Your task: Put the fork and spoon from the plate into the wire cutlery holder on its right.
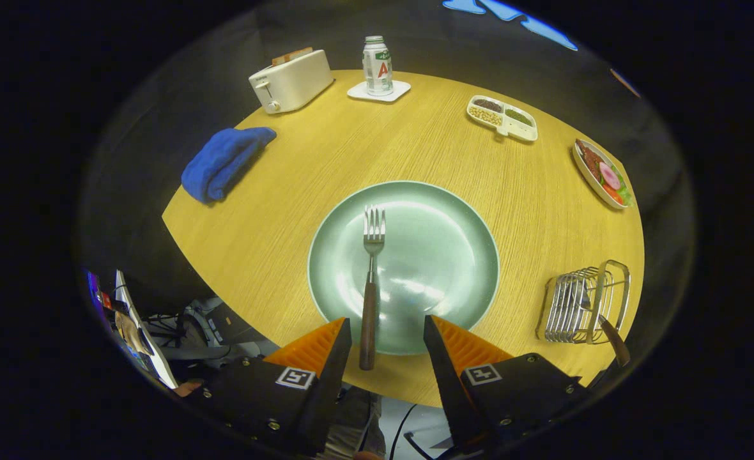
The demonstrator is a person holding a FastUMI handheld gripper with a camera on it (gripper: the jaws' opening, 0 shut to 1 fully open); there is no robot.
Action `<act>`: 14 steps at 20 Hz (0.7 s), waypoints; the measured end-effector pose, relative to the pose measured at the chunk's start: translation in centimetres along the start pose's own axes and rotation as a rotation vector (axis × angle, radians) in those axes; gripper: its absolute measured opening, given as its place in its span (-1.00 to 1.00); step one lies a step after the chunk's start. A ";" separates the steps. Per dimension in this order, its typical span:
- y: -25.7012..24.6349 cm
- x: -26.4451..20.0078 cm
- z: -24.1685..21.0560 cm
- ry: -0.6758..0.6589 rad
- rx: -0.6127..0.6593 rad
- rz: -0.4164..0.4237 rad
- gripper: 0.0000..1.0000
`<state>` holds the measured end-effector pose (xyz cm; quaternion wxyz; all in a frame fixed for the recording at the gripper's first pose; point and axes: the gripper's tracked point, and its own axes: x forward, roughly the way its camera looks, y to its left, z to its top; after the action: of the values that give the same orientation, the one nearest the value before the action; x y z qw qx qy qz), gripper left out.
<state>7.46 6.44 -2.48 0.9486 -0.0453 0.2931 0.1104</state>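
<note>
Our gripper [386,338] is wide open, fingers either side of the fork [370,281] handle, which overhangs the plate [453,255] rim. If we close off-centre, it may tip away. Wire holder [584,303] stands right, one handle inside.

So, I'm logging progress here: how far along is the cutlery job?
About halfway. One brown-handled utensil already leans in the wire cutlery holder. The fork still lies on the plate. The gripper is open, fingers either side of the fork's handle, not gripping.
</note>
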 end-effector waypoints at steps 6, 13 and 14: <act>-0.5 3.2 -1.2 0.087 -0.022 -0.019 0.40; -1.3 4.3 -2.5 0.139 0.021 -0.024 -0.46; -0.9 3.9 -2.7 0.148 0.034 0.014 -0.64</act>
<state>9.32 5.90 -6.94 0.9241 -0.0353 0.3648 0.1082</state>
